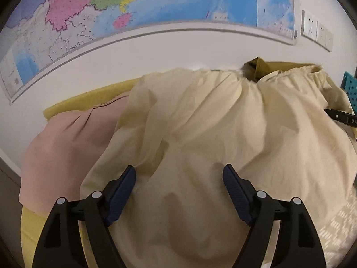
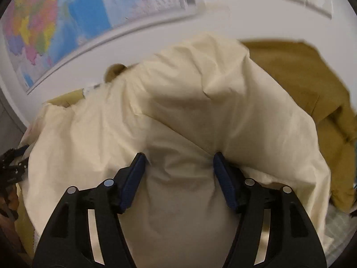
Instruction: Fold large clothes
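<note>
A large cream garment point(image 1: 212, 122) lies rumpled and heaped in front of me, and it fills most of the right wrist view point(image 2: 178, 111) too. My left gripper point(image 1: 179, 170) is open, its blue fingers point(image 1: 125, 185) resting on the cloth with fabric bulging between them. My right gripper point(image 2: 178, 158) is open as well, its fingers point(image 2: 223, 174) pressed into a fold of the same garment. The left gripper shows at the left edge of the right wrist view point(image 2: 13, 163).
A pink garment point(image 1: 67, 147) lies to the left on a yellow surface point(image 1: 89, 98). A mustard-brown garment point(image 2: 312, 89) lies behind and right of the cream one. A wall map point(image 1: 133, 11) hangs behind. A teal perforated thing point(image 1: 350, 89) is at the right.
</note>
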Motion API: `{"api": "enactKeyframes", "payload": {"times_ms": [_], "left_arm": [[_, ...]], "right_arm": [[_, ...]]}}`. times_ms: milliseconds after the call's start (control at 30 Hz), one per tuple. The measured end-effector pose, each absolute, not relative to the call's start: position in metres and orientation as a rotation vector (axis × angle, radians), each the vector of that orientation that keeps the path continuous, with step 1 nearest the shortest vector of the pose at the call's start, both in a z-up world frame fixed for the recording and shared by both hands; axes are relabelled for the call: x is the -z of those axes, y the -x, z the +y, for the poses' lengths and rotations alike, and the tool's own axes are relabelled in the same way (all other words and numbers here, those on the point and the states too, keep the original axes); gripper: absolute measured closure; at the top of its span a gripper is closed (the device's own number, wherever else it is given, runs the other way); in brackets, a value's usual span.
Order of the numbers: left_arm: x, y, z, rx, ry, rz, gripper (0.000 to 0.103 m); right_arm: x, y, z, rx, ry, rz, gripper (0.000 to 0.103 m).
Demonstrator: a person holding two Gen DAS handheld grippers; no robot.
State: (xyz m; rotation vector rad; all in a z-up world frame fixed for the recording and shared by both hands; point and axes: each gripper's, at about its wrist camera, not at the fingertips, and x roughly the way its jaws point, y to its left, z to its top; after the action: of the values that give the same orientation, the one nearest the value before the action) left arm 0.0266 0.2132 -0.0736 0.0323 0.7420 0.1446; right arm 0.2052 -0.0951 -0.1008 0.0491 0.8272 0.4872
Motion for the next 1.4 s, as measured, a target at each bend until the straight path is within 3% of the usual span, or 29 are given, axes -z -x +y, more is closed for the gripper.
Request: {"api": "enactKeyframes", "payload": {"times_ms": [333, 500, 900, 1200, 1400], "left_arm": [[0.053, -0.022, 0.203, -0.108, -0.049, 0.714, 0.025], [0.044, -0.026, 0.188, -0.049, -0.065, 0.695, 0.025], [0.073, -0.092, 0.21, -0.011, 0.083, 0.873, 0.024], [0.05, -0.021, 0.225, 0.092, 0.118, 0.748, 0.025], [0.047, 0.062, 0.274, 0.028, 0.249, 0.662, 0.018]], "right_arm": [[0.05, -0.153, -0.102, -0.535, -0.058, 0.724, 0.035], [0.034, -0.143, -0.06, -0.652, -0.009, 0.707, 0.035], [0.09, -0.194, 0.005, -0.648, 0.117, 0.874, 0.034], [0.047, -0.139, -0.096, -0.663, -0.08, 0.757, 0.031], [0.058, -0.101, -0.201, -0.498, -0.294, 0.776, 0.02]]}}
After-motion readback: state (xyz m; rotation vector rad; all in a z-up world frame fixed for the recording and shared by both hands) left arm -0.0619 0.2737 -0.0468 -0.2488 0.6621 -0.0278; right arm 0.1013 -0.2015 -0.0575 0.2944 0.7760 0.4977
